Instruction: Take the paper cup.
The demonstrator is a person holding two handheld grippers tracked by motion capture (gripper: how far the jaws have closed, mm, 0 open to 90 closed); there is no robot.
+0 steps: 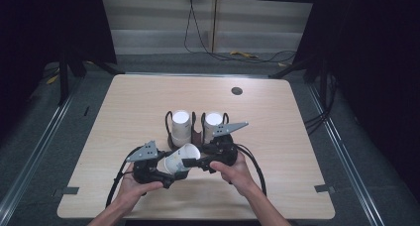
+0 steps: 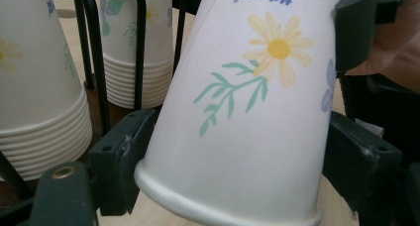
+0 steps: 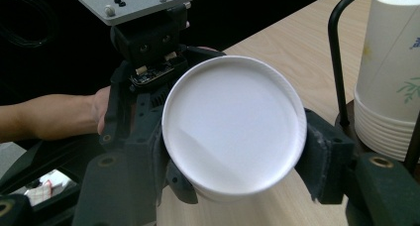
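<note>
A white paper cup (image 1: 179,159) printed with flowers lies tilted in the air above the table's front, held from both ends. My left gripper (image 1: 171,170) has its pads against the cup (image 2: 247,112) near the rolled rim, one on each side. My right gripper (image 1: 192,162) is shut on the cup's base end; in the right gripper view the white bottom disc (image 3: 233,127) faces the camera between its jaws. Just behind stands a black wire holder (image 1: 195,132) with two stacks of cups (image 1: 181,127) (image 1: 213,124).
The light wooden table (image 1: 277,186) has a round dark grommet (image 1: 236,90) at the back right. Cables trail from both grippers toward the front edge. The stacks (image 2: 39,87) and wire uprights (image 3: 337,62) stand close behind the held cup.
</note>
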